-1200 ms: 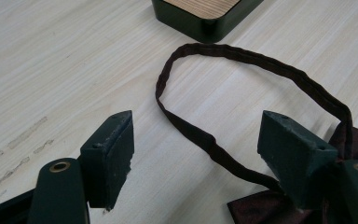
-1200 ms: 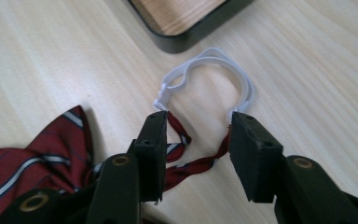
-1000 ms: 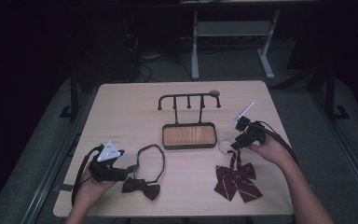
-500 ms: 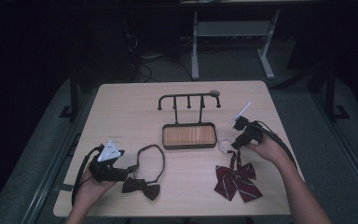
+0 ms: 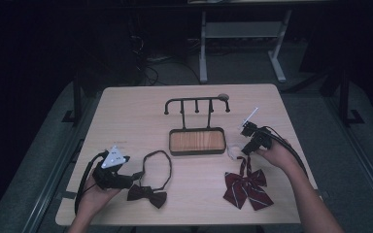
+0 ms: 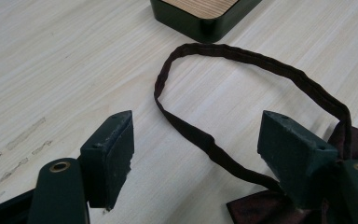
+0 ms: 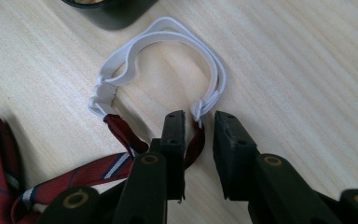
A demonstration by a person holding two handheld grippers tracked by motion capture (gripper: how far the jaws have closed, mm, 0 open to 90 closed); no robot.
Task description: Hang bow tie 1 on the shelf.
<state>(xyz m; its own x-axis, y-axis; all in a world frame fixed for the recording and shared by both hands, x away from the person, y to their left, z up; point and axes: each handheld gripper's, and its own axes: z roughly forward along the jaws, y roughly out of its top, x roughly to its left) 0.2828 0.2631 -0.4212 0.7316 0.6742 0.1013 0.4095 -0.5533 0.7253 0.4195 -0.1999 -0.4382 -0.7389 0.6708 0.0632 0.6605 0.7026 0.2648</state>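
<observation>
High view: left gripper (image 5: 137,174) beside brown bow tie (image 5: 148,195); right gripper (image 5: 237,151) at red bow (image 5: 246,188), front right of table (image 5: 126,121).
Left gripper view: jaws spread, brown strap (image 6: 205,140) between, untouched.
Right gripper view: jaws just closing around white elastic (image 7: 168,32), narrow gap, not pinching.

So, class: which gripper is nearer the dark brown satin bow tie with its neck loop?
Left. The left gripper sits at the dark brown bow tie, jaws astride its loop; the right gripper is across the table.
</observation>
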